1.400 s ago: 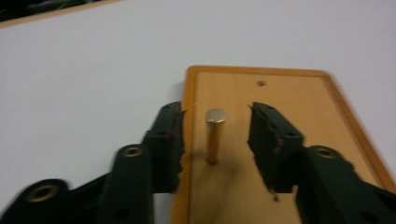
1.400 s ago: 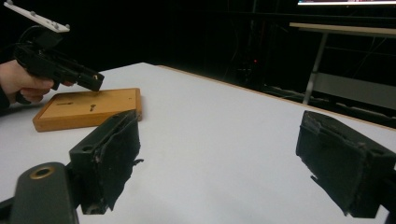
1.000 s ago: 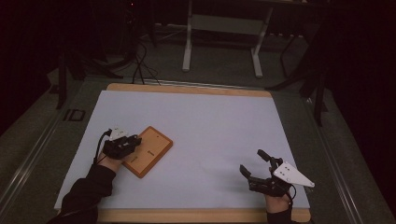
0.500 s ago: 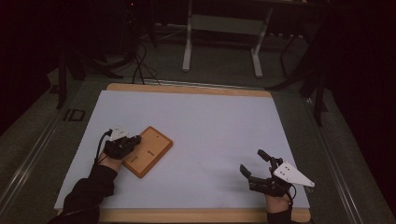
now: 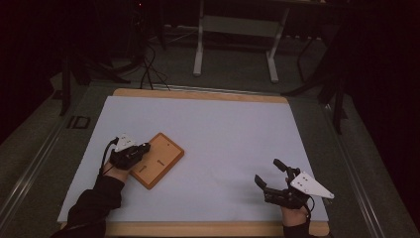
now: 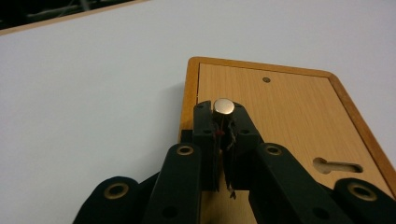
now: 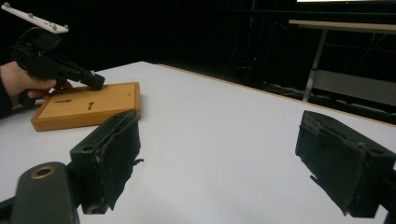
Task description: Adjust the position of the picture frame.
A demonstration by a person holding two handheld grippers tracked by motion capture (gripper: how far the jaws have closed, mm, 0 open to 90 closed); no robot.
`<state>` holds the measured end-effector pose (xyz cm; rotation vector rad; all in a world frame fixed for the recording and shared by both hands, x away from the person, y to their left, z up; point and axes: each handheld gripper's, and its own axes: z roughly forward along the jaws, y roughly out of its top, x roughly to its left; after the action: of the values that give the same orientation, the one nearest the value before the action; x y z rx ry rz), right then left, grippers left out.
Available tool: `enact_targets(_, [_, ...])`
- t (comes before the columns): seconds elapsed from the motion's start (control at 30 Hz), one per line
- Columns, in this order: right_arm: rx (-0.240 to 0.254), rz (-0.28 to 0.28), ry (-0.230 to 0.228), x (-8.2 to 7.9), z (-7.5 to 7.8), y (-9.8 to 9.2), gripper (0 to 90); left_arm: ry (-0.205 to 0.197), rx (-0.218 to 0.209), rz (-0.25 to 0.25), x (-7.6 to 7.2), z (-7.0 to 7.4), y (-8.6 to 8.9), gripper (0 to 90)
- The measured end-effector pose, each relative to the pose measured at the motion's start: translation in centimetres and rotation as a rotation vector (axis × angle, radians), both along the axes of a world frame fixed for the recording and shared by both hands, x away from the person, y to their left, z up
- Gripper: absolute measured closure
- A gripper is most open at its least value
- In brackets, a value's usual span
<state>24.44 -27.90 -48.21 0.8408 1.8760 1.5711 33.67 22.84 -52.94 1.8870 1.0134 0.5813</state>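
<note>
Firmly pinched: round metal peg over rectangular wooden board.

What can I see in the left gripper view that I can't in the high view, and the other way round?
Left gripper view alone: a small metal pin clamped between the jaws, and a keyhole slot in the board. High view alone: the right gripper, open, near the table's front edge, and the floor beyond. Both: the wooden board on the white tabletop.

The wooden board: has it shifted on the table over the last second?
No. The wooden board keeps its place and angle against the table's near-left corner.
</note>
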Motion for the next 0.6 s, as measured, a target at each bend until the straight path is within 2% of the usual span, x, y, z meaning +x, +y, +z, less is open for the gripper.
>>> enact_targets(0.07, [0.003,-0.001,0.001,0.0,0.0,0.0,13.5,-0.003,-0.006,-0.015,-0.1,0.3,-0.1,85.2])
enact_targets(0.2, [0.003,-0.001,0.002,0.0,0.0,0.0,13.5,-0.033,-0.001,-0.054,-0.4,0.6,-0.8,85.2])
enact_targets(0.3, [0.003,-0.001,0.003,0.0,0.0,0.0,13.5,-0.036,0.012,-0.079,-0.5,0.8,-1.3,85.2])
enact_targets(0.6, [0.009,-0.001,0.002,0.0,0.1,-0.1,13.5,-0.038,0.001,-0.141,-0.2,2.0,-2.8,85.1])
